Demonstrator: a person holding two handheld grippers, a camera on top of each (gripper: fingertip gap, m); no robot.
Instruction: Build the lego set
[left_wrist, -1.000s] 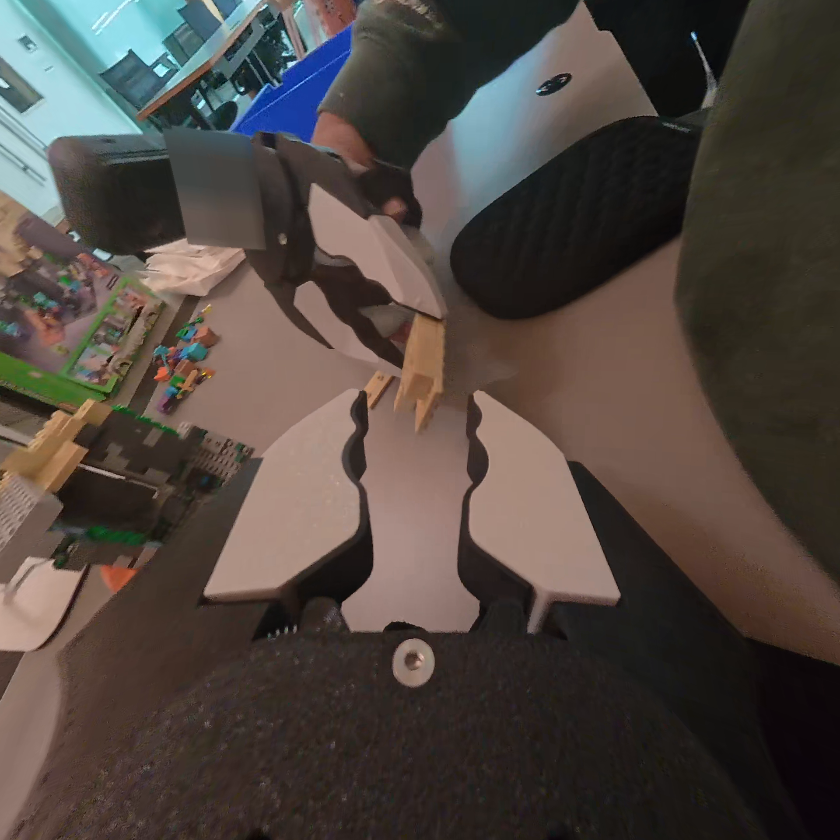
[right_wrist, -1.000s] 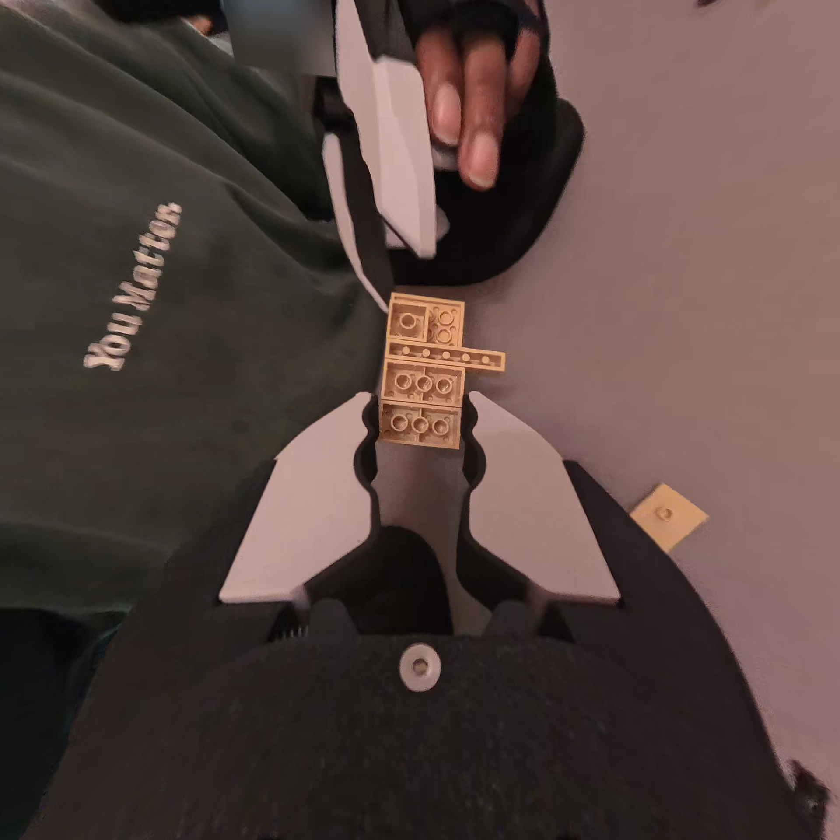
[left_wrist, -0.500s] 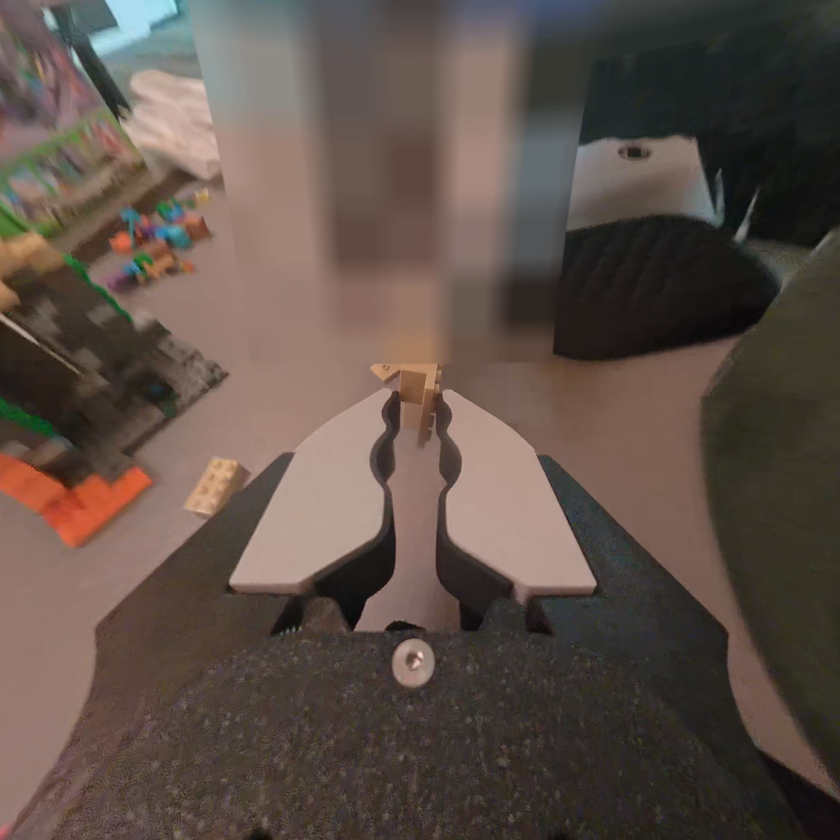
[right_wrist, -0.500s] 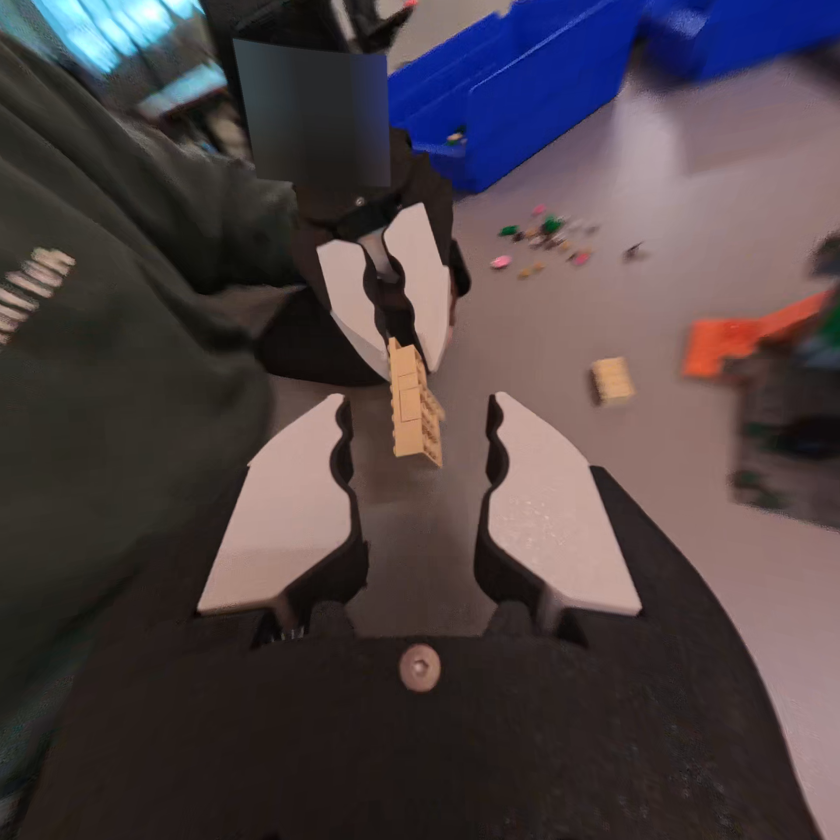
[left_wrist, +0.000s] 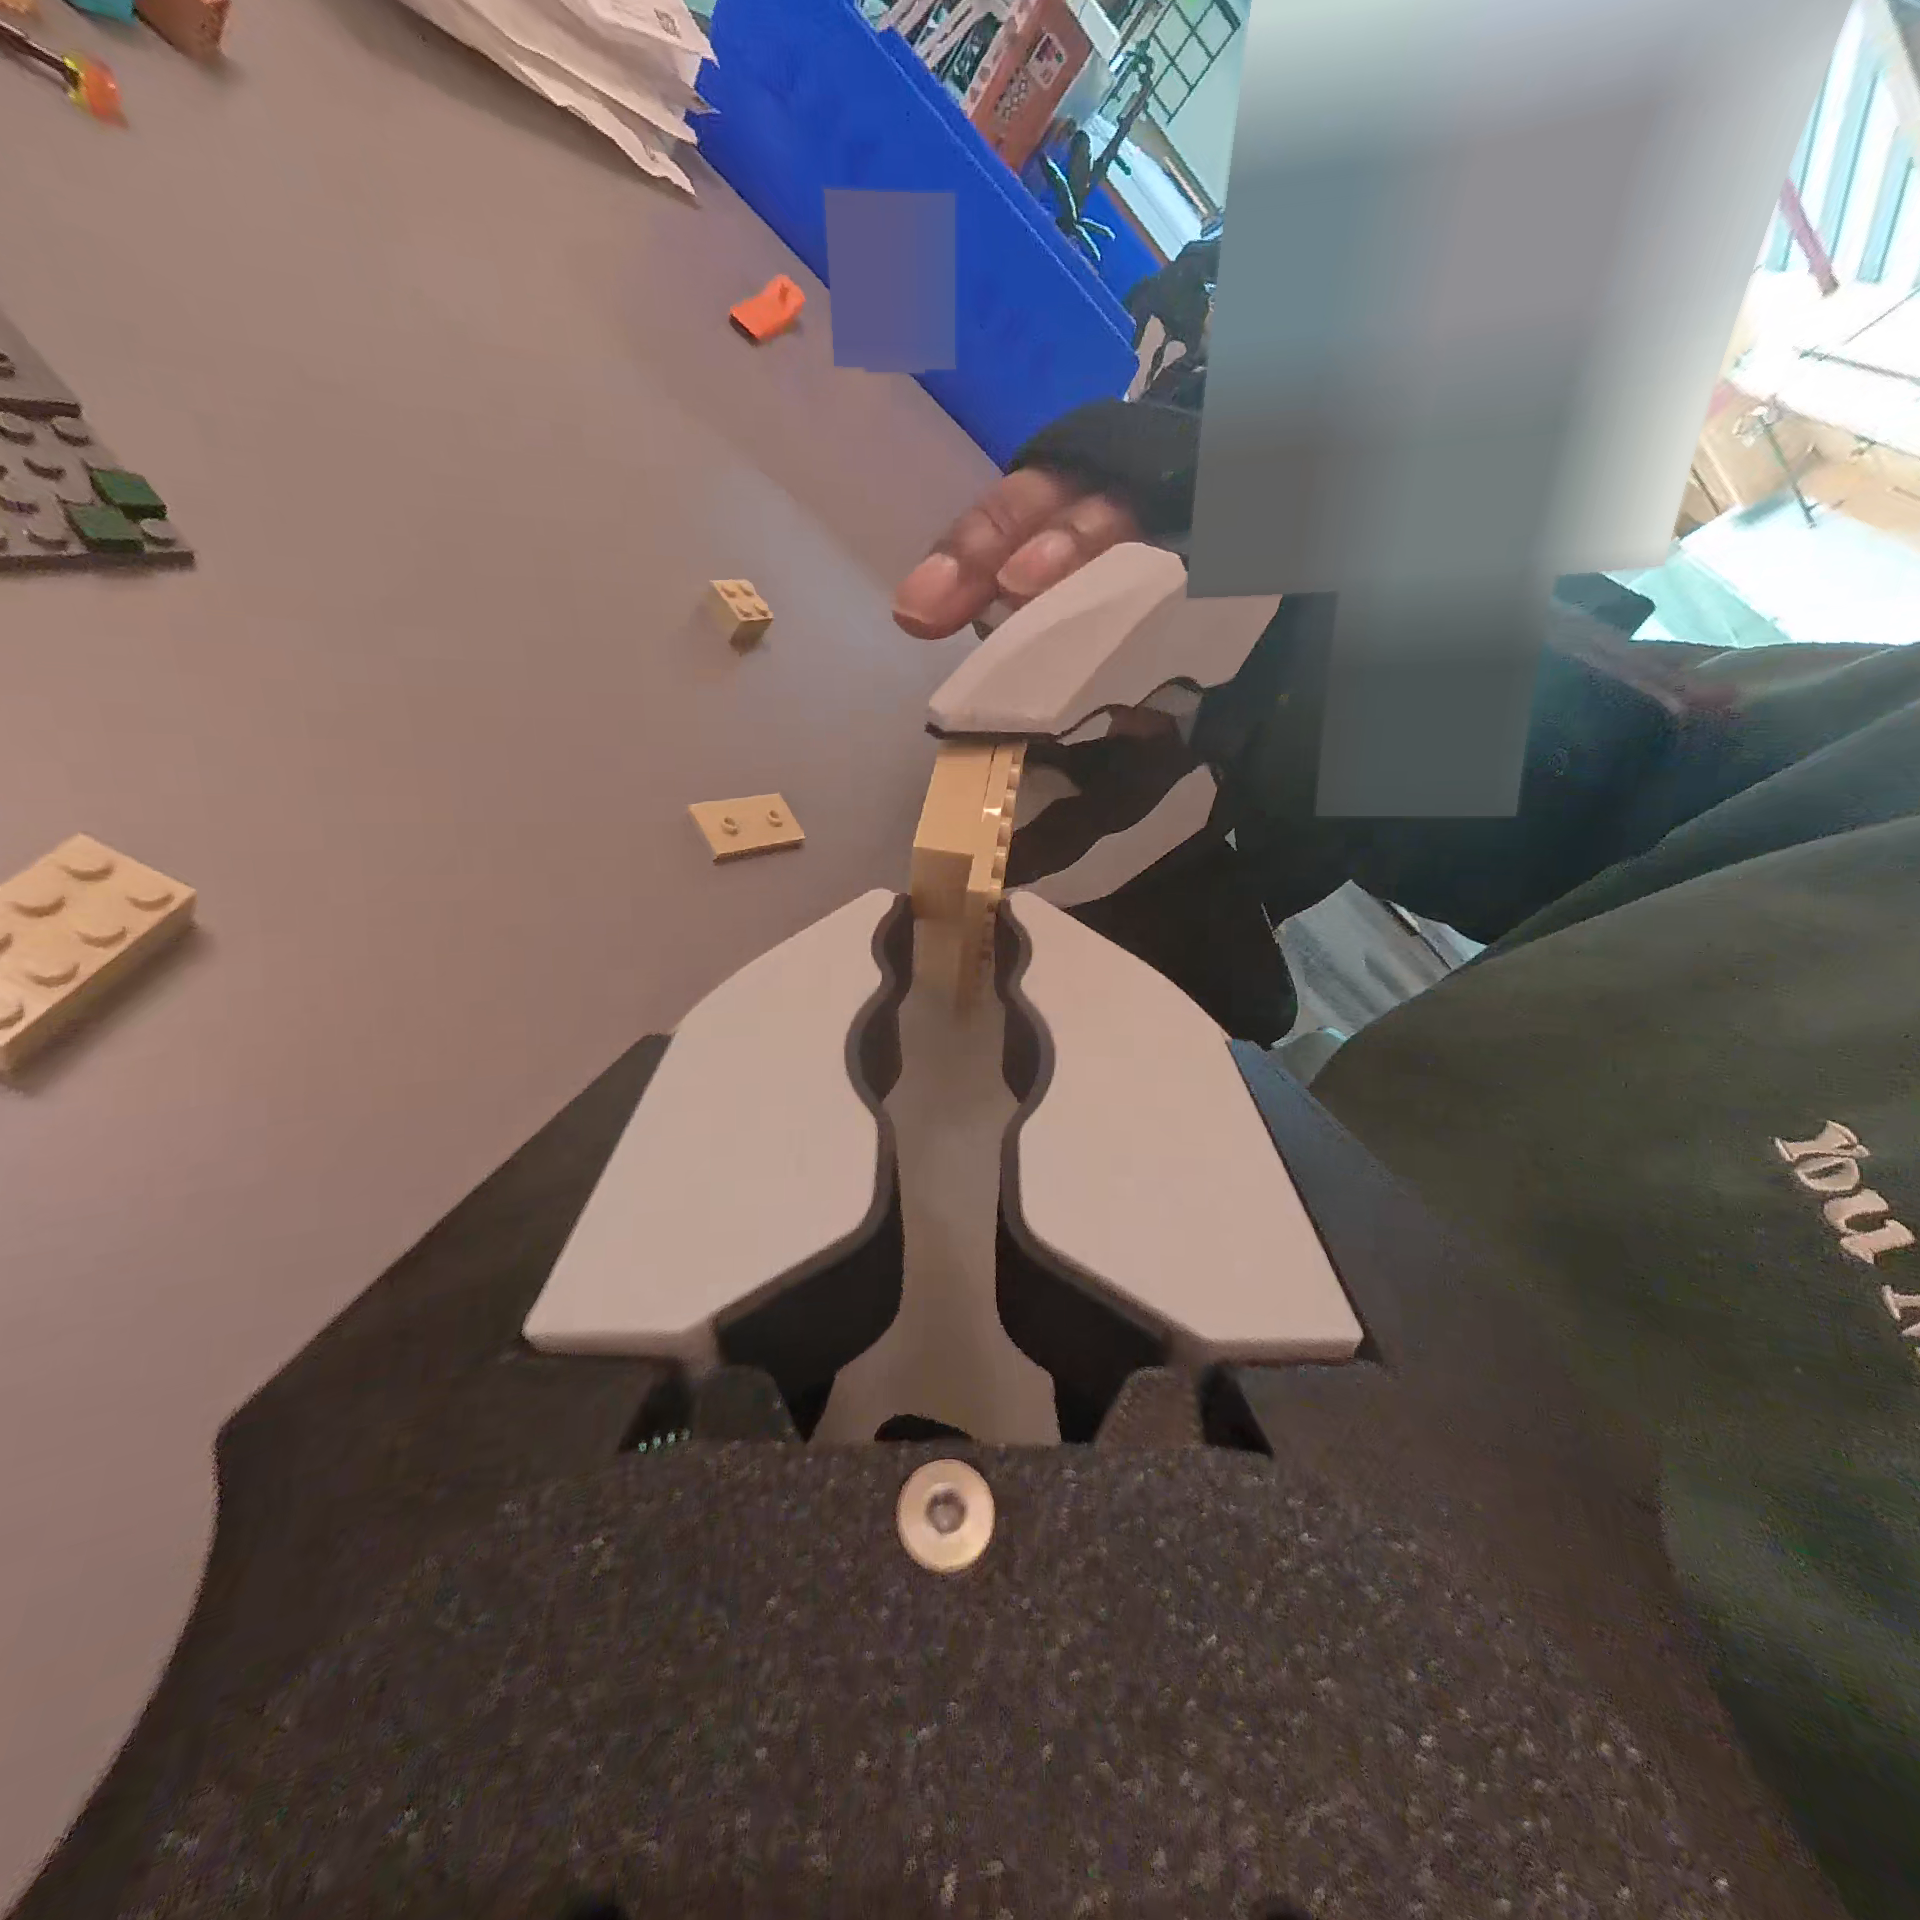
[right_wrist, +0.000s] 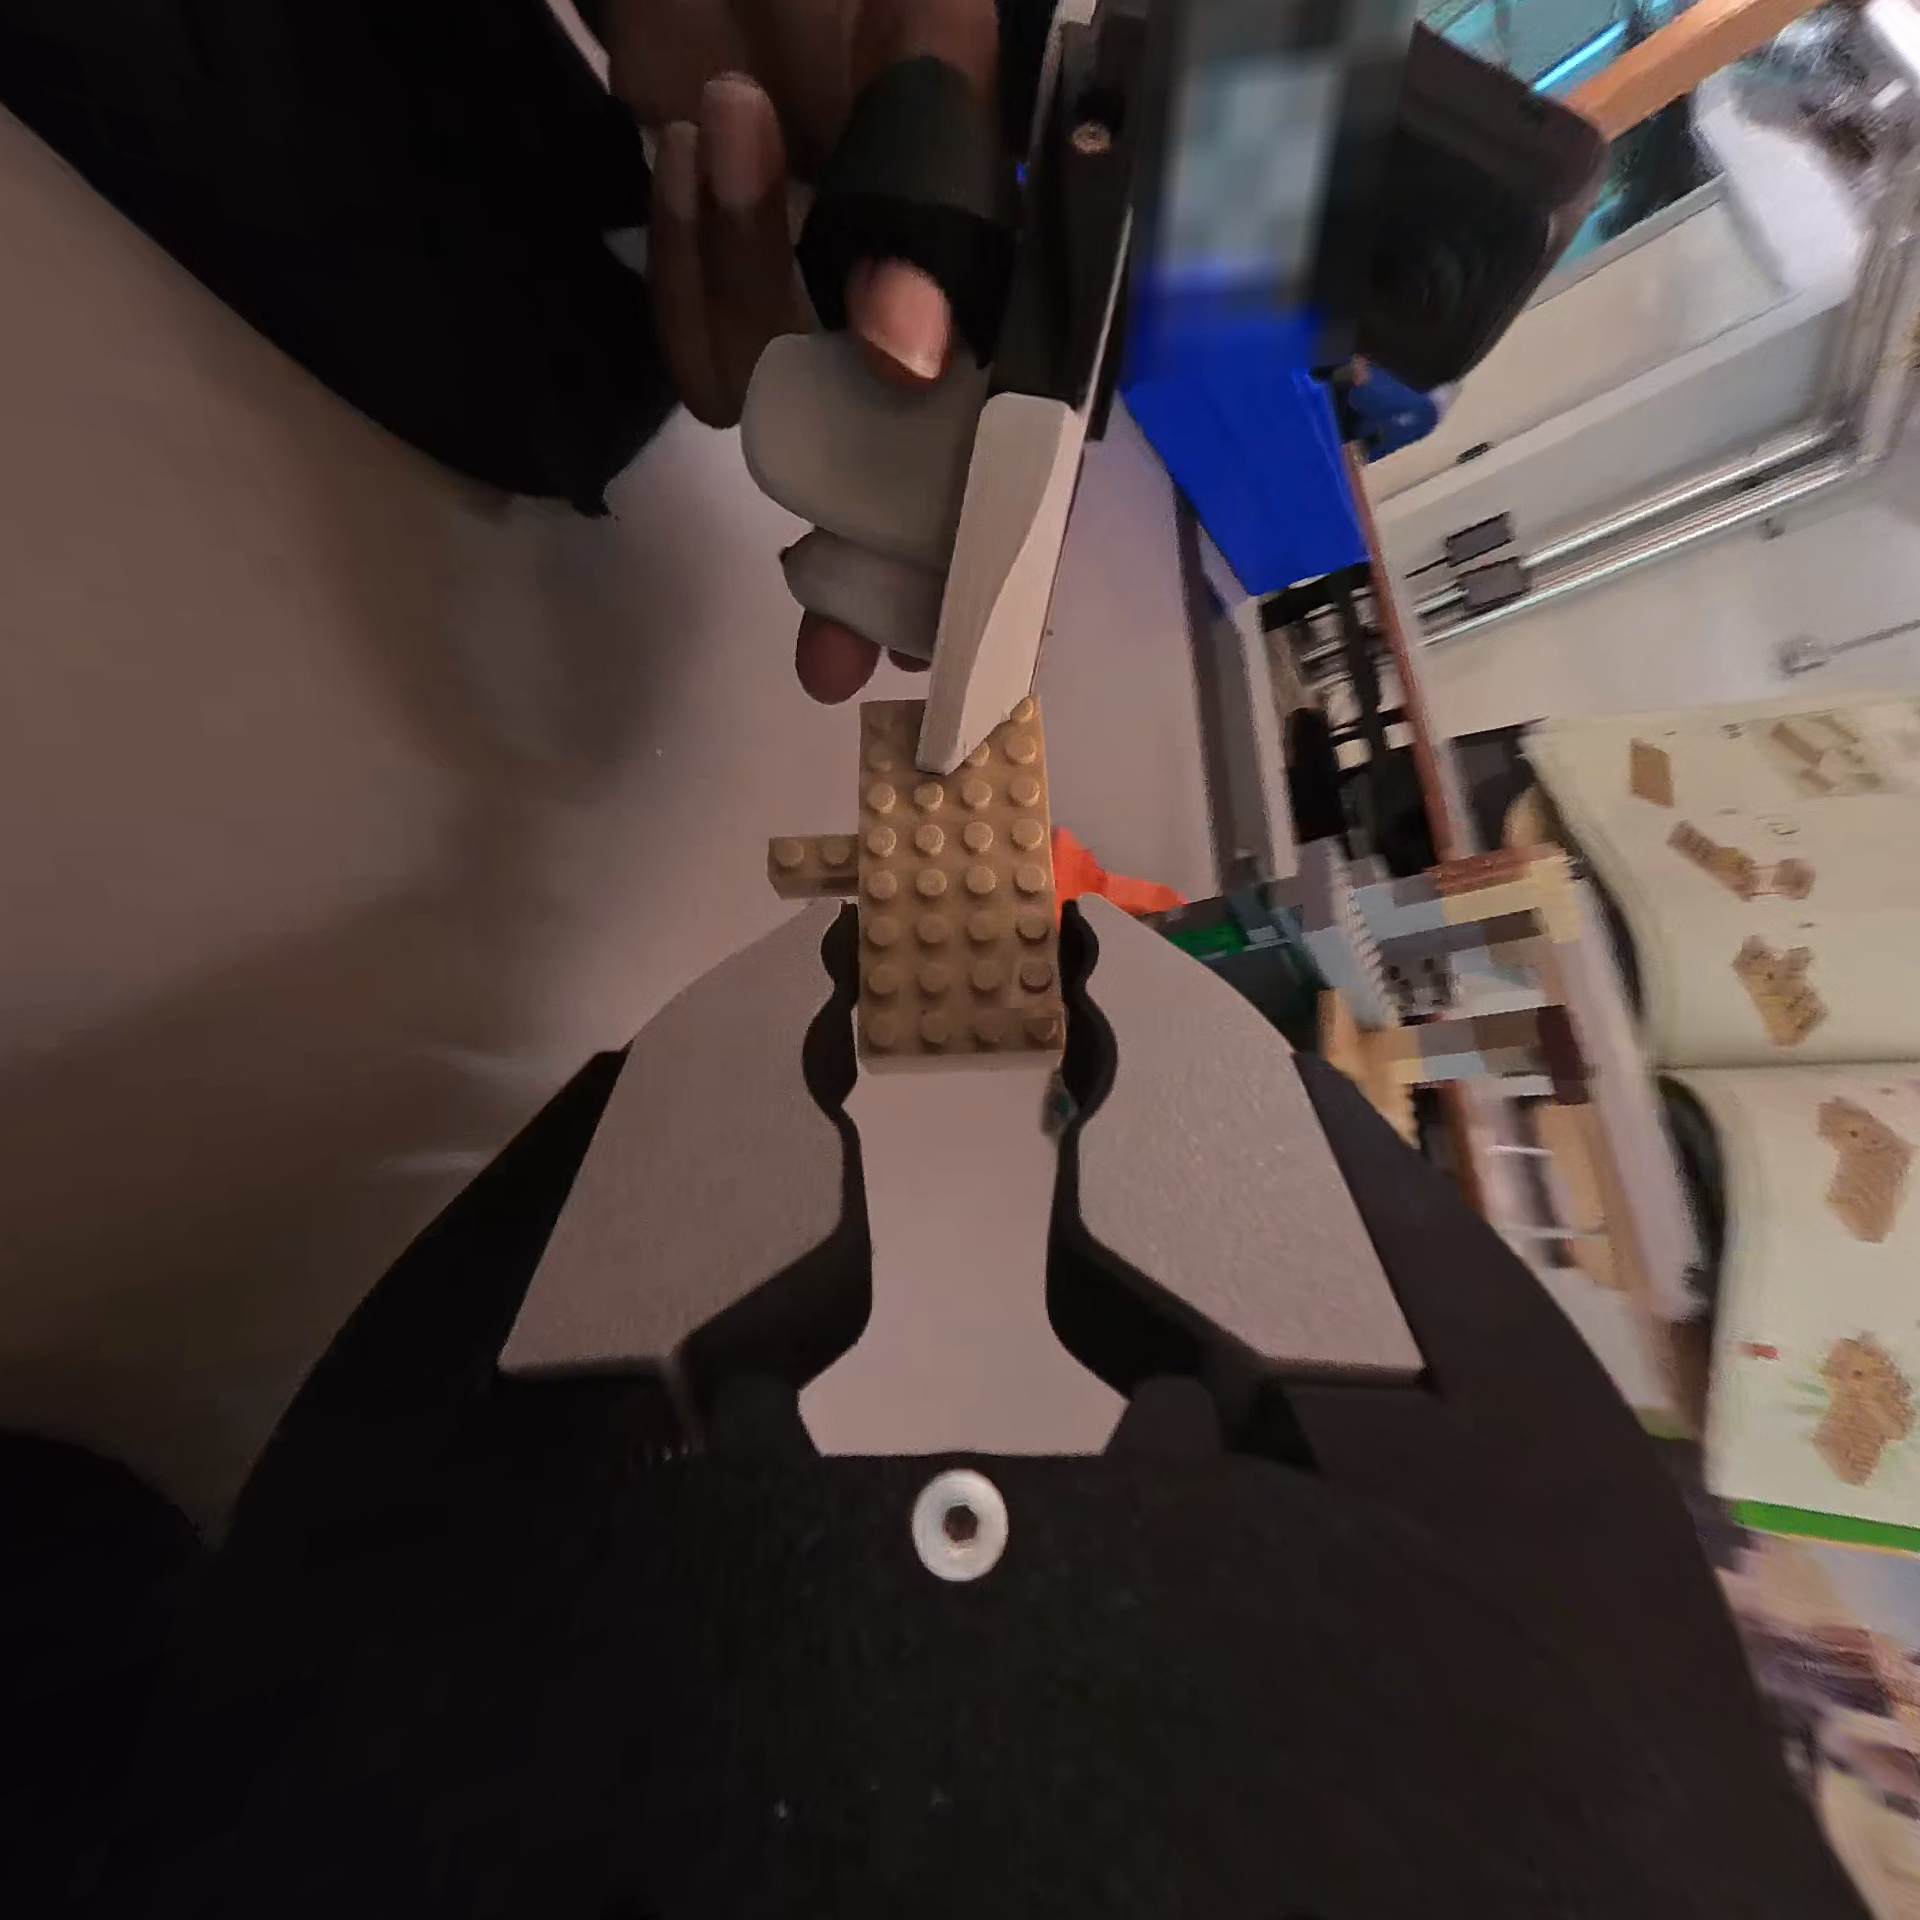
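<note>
A grey table (left_wrist: 436, 436) fills the left wrist view, with a person's dark green sweatshirt (left_wrist: 1662, 1247) at the right edge. A blue bin (left_wrist: 831, 135) stands at the table's far side, beside a pile of white papers (left_wrist: 582, 52). In the right wrist view, an open instruction booklet (right_wrist: 1787, 1039) lies at the right, with a partly built lego model (right_wrist: 1455, 956) next to it.

The left gripper (left_wrist: 956, 925) is nearly closed, its two grey fingers pinching the near end of a tan lego assembly (left_wrist: 961, 852), seen edge-on and held above the table. The right gripper (right_wrist: 961, 935) is partly closed and clamps the same tan lego assembly (right_wrist: 956, 914) by its long sides; here the studded face shows, with a narrow strip sticking out to one side. Both tools hold the piece at opposite ends.

Loose on the table lie a large tan plate (left_wrist: 73, 945), a small tan plate (left_wrist: 746, 827), a small tan brick (left_wrist: 741, 611) and an orange piece (left_wrist: 767, 307).
</note>
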